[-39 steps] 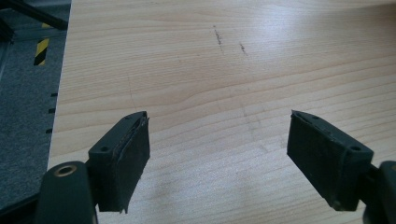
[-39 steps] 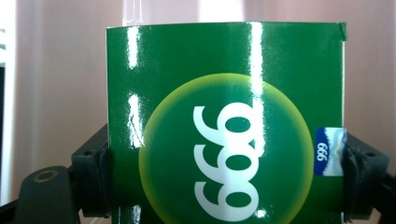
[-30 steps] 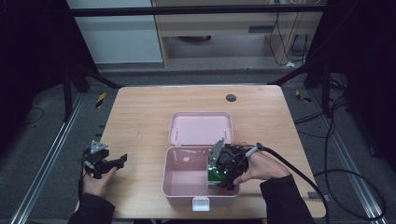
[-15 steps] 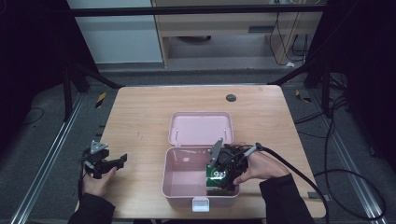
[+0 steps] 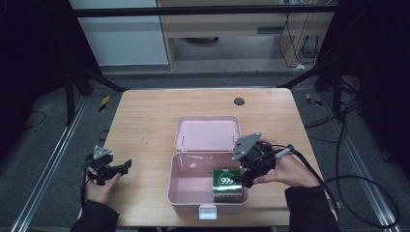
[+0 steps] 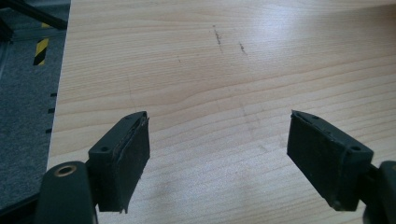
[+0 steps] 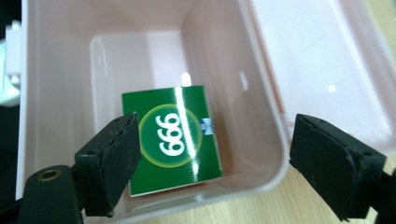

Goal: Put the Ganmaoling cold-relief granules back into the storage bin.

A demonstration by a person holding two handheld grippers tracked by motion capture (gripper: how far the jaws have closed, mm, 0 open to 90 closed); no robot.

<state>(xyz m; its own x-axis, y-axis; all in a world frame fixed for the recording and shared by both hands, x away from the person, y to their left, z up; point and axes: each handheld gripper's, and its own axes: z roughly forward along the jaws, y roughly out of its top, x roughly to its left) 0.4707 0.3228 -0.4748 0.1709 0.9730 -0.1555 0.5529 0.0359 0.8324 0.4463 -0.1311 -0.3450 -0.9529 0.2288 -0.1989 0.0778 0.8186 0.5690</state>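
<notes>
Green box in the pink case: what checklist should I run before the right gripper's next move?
1. Green box lies flat on the floor of the pink case: ok.
2. Right gripper is free of the box; its jaws have just been closing somewhat, yet stand apart and press nothing: ok.
3. Lid is swung fully open: ok.
4. Left gripper is open over the bare table, away from the case: ok.
5. Latch is sound: cannot tell.
</notes>
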